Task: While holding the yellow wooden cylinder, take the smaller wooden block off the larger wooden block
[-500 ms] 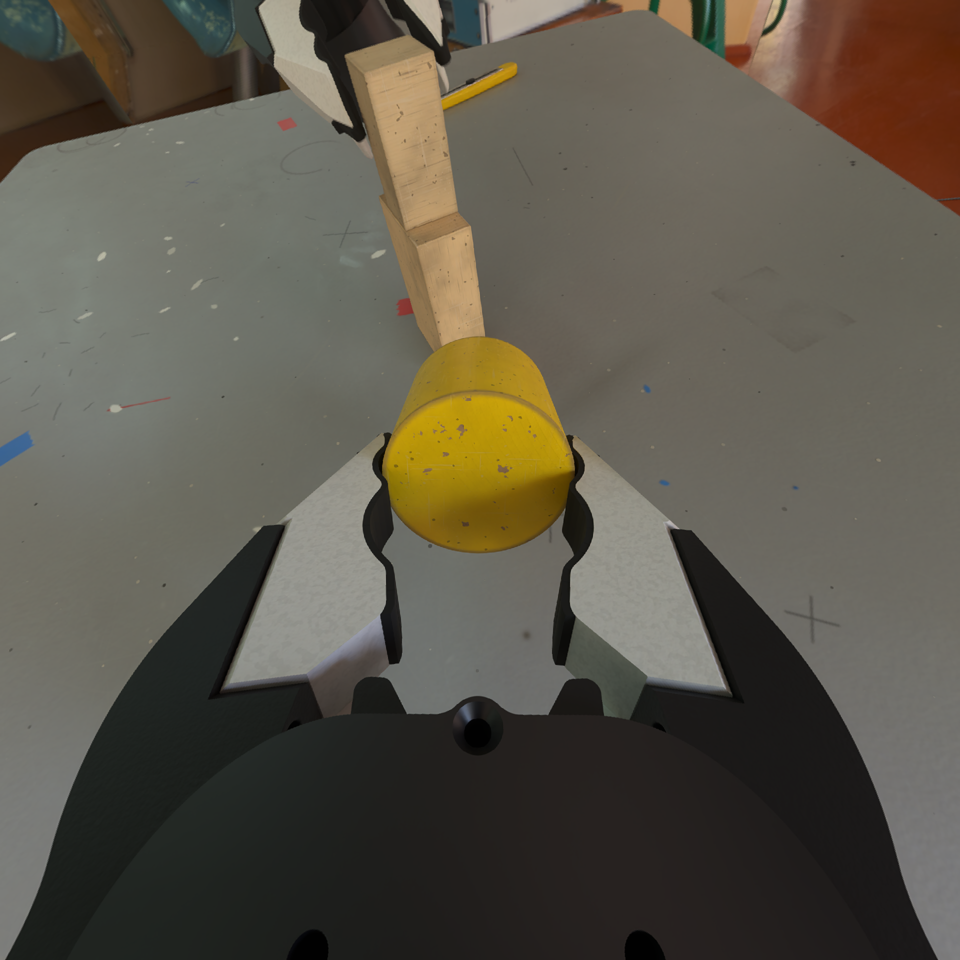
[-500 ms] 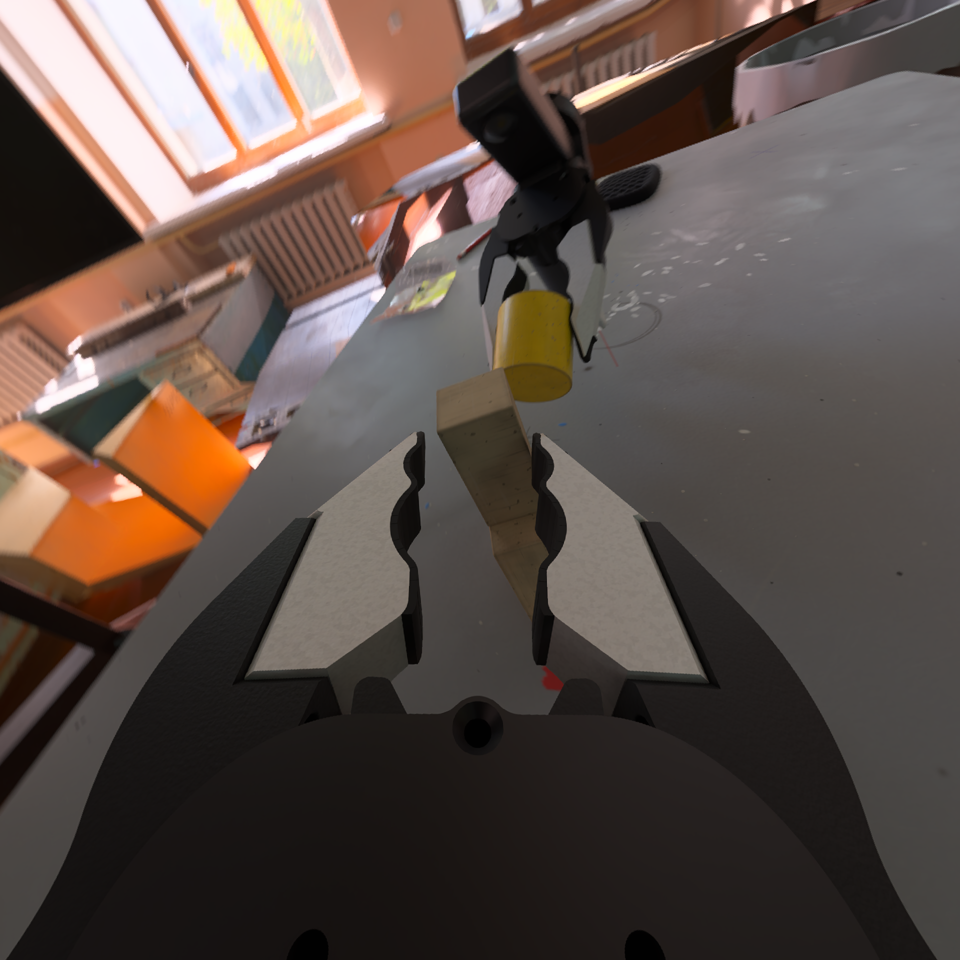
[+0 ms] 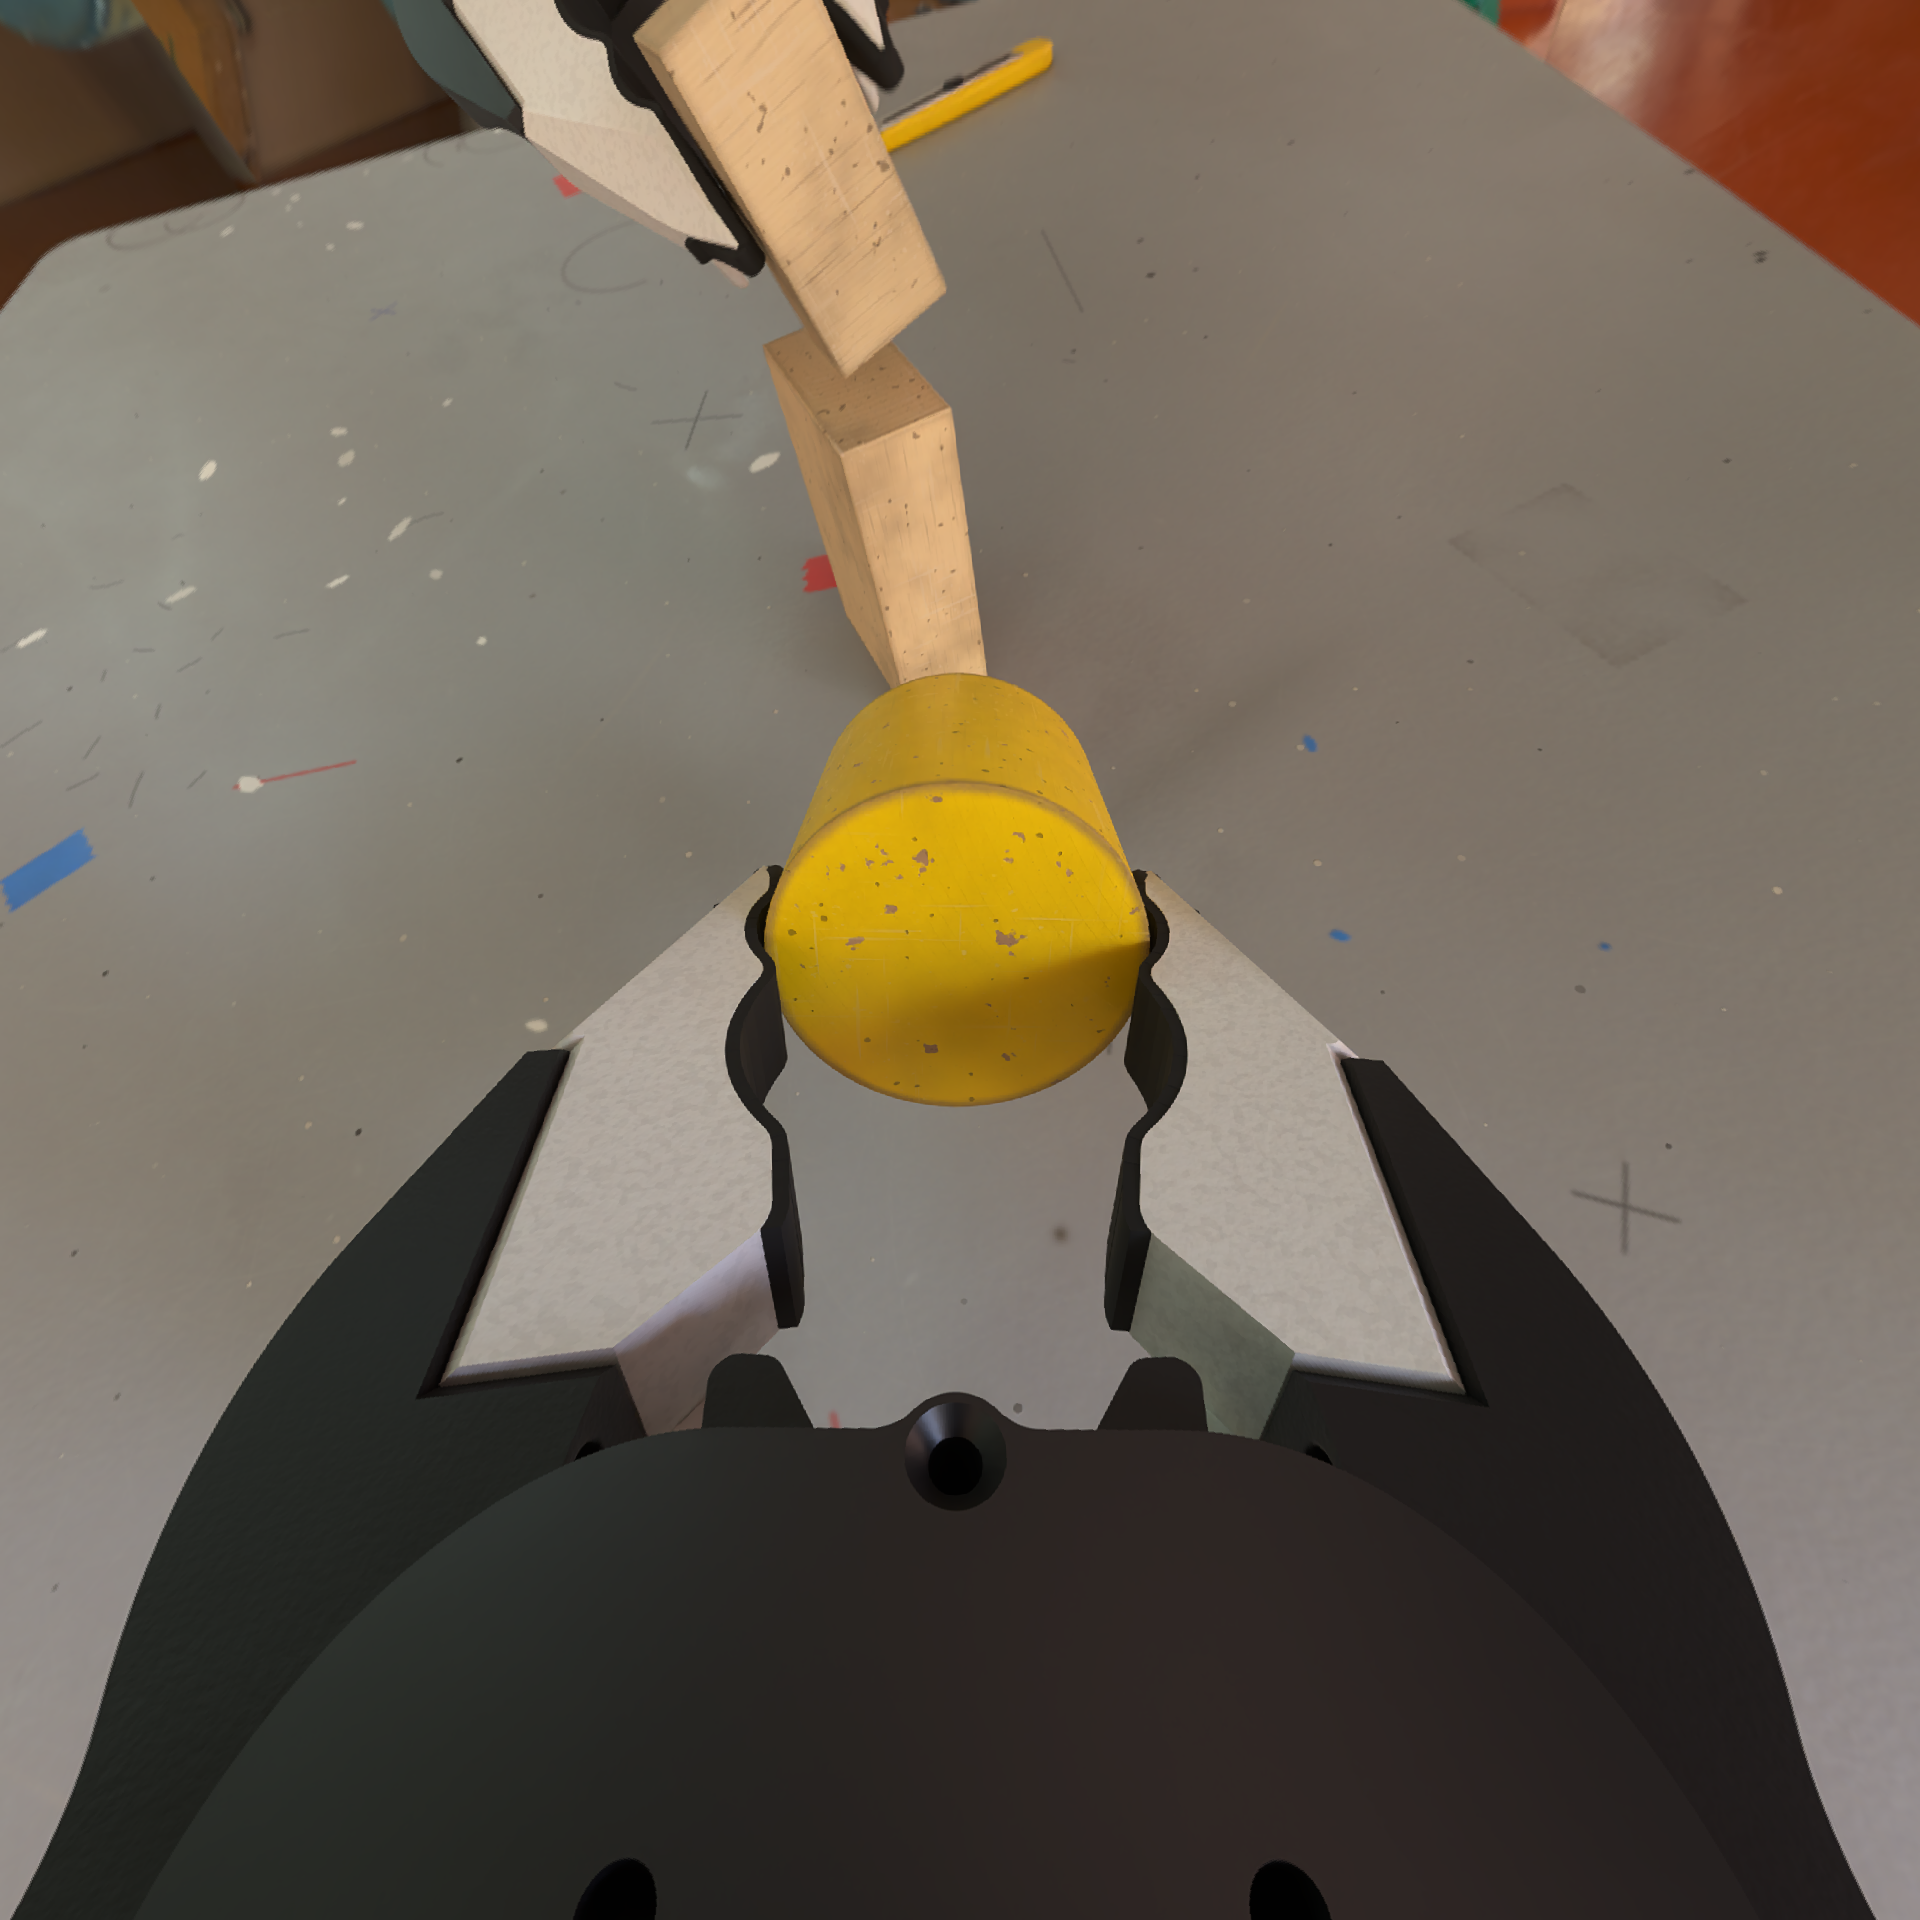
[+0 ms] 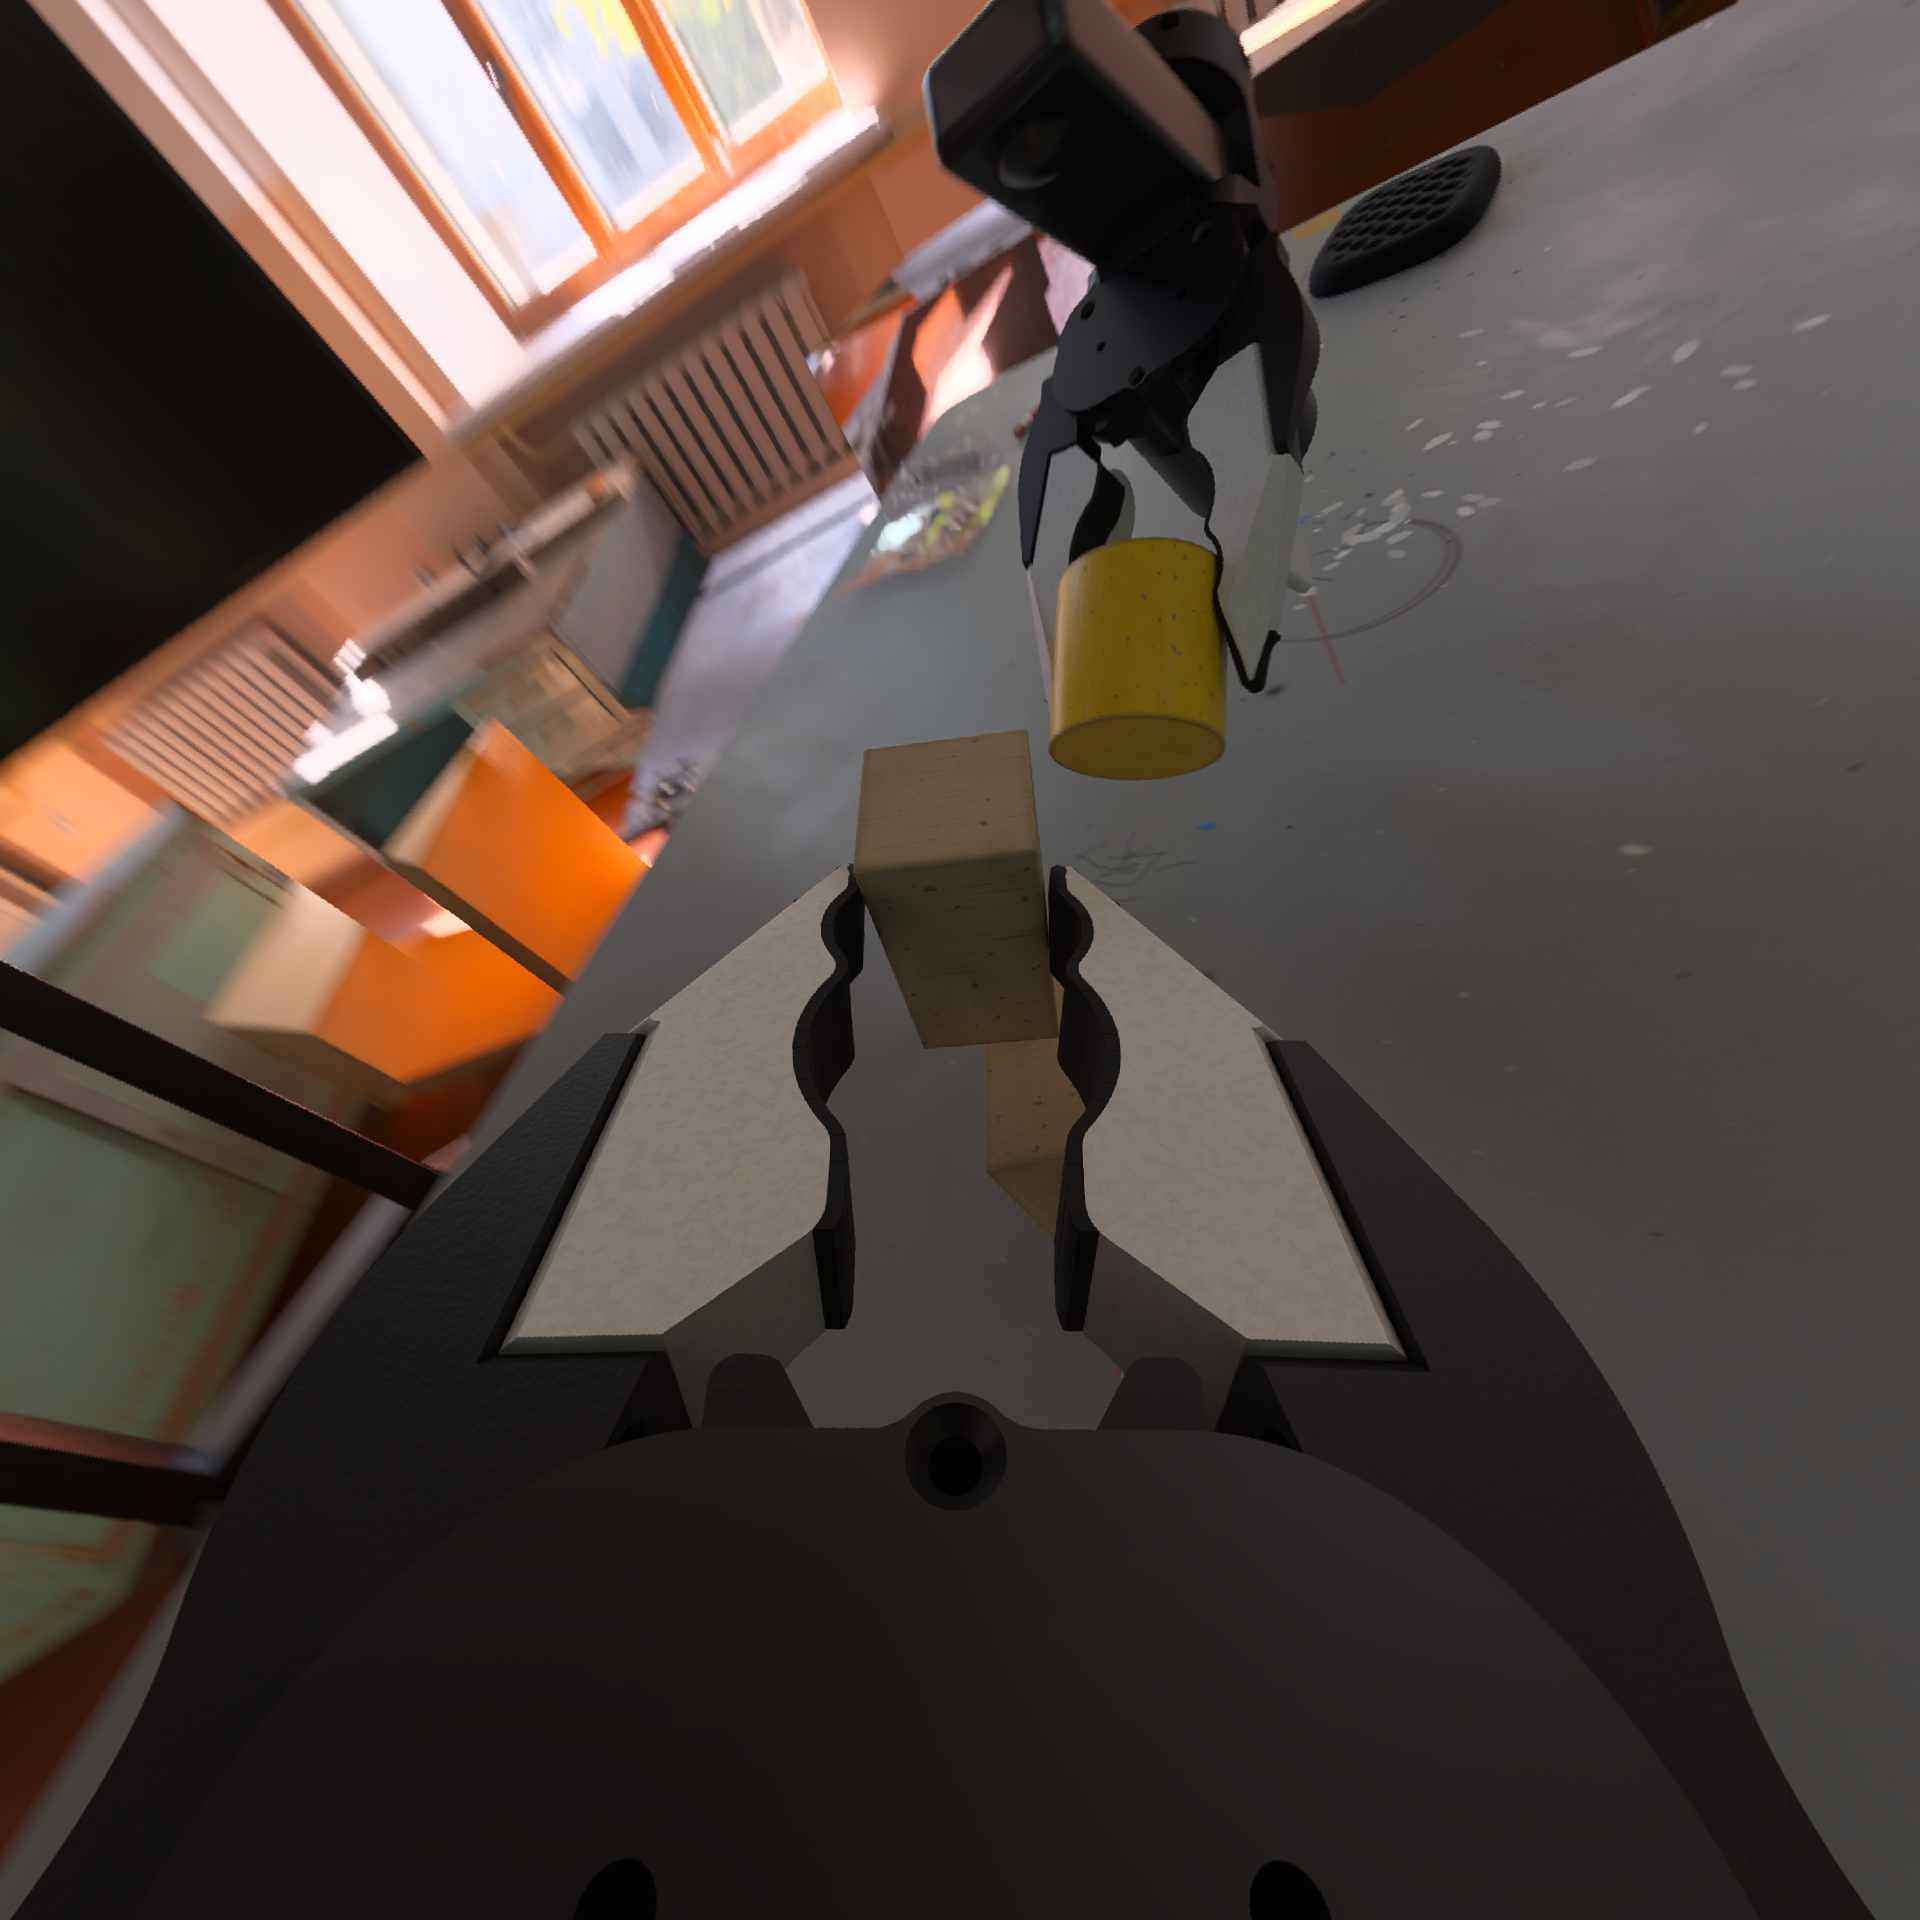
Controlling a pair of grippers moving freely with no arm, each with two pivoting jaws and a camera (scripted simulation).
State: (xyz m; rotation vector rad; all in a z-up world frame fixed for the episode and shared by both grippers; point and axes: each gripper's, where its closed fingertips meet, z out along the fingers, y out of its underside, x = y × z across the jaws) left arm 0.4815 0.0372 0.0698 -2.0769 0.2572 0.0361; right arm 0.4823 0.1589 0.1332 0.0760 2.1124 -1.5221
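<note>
two grippers, both clamped — left gripper (image 3: 956,925) around the yellow cylinder (image 3: 956,935), right gripper (image 4: 951,935) on the smaller block (image 4: 961,935); best raise it straight, clear of the larger block (image 3: 883,520) — no sideways drag.

Grey paint-flecked table (image 3: 1455,436) carries the upright larger wooden block (image 3: 894,520); beyond it lies a yellow utility knife (image 3: 971,88).
</note>
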